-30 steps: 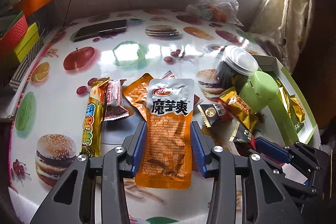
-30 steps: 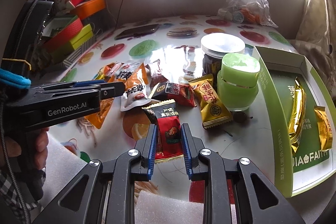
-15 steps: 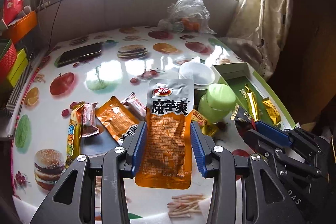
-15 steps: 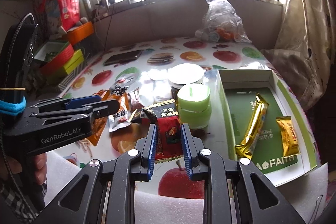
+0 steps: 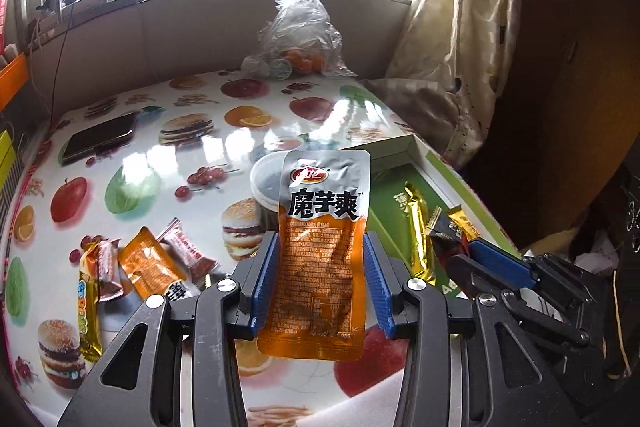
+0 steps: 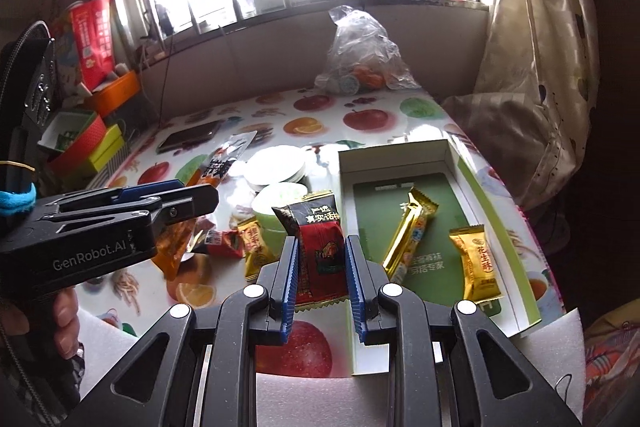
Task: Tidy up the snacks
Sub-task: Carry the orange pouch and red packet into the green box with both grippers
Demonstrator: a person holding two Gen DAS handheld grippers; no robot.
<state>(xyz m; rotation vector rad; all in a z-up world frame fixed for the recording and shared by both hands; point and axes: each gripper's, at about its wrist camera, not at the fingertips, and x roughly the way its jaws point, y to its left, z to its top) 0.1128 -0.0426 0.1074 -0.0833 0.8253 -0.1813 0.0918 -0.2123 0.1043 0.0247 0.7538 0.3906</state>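
Over on the left, loose snacks [image 5: 132, 267] lie scattered on the fruit-print tabletop [image 5: 132, 163]. The left claw [image 5: 318, 281] pinches an orange-and-silver pouch [image 5: 320, 251] upright above it. The right claw [image 6: 320, 275] grips a red-and-black packet [image 6: 320, 247], seemingly just beside the green-lined box [image 6: 400, 163] holding two gold bars.

A dark phone [image 5: 100, 141] lies near the table's far left edge, a knotted plastic bag [image 5: 298, 39] at its far edge by the curtain [image 5: 456, 27].
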